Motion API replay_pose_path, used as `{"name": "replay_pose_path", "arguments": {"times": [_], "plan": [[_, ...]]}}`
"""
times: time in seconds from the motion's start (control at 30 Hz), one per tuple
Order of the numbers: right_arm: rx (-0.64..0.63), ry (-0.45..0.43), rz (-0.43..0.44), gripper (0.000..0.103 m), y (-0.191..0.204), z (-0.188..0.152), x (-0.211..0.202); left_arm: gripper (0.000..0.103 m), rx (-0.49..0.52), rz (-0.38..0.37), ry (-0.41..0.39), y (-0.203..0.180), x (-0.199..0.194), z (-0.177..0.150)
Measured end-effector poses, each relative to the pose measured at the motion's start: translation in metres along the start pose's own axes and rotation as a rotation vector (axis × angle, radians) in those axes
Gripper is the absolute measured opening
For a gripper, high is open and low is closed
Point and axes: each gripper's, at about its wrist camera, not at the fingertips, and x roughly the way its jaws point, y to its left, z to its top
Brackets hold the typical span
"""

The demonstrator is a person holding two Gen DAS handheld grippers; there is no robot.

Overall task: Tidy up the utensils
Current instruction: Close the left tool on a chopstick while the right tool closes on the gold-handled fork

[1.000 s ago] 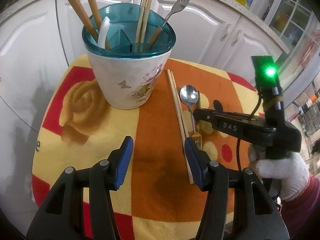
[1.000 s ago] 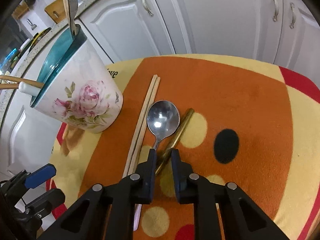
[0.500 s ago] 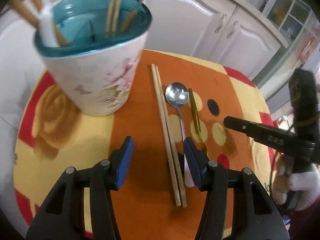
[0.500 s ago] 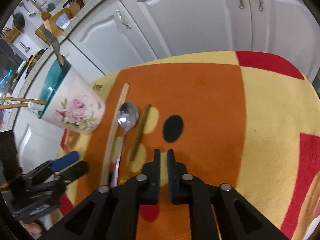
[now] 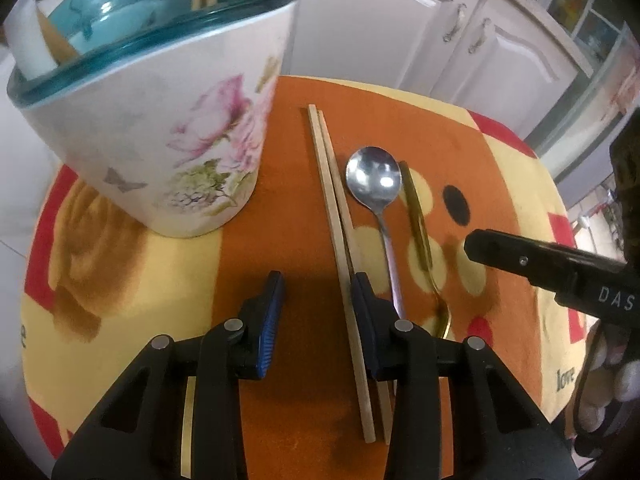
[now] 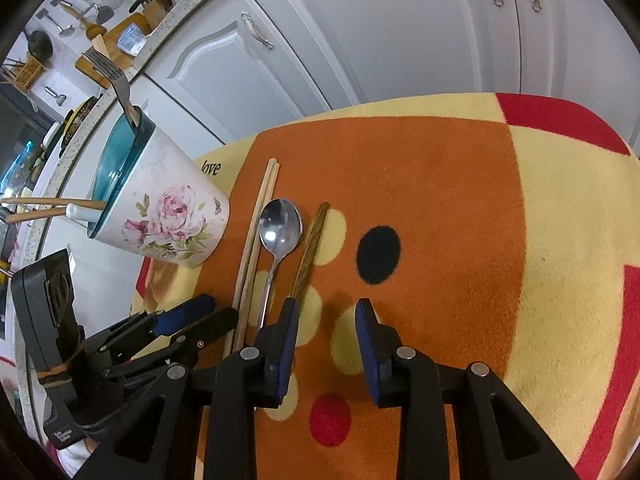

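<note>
The floral holder (image 6: 160, 216) keeps a fork (image 6: 114, 84), seen only by the right tool (image 6: 326, 334), opening empty, while the left tool (image 5: 318, 312) closes around chopsticks (image 5: 336, 232).

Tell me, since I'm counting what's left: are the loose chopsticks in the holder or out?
Out. The chopsticks lie flat on the cloth beside the holder.

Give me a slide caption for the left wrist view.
Left gripper closing around wooden chopsticks beside a floral utensil cup.
</note>
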Motion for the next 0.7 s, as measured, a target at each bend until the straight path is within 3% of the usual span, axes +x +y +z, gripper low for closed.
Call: {"name": "replay_pose_path", "arguments": {"times": [0.37,0.43,0.5,0.6,0.7], "plan": [[-0.056,0.007,-0.061,0.028,0.017,0.014,0.017,0.033,0.064,0.080,-0.030,-0.012,0.008,0.003],[-0.074,0.018,-0.075,0.028,0.022,0.016,0.024,0.029,0.081,0.083,-0.042,-0.013,0.008,0.002],[-0.102,0.025,-0.101,0.021,0.028,0.016,0.031,0.009,0.063,0.073,-0.044,-0.007,0.007,0.002],[-0.156,0.004,-0.141,0.012,0.034,0.014,0.033,0.004,0.023,0.035,-0.025,0.003,0.004,0.000],[-0.138,0.011,-0.127,0.011,0.027,0.009,0.025,0.004,0.012,0.014,-0.005,0.008,-0.003,-0.009]]}}
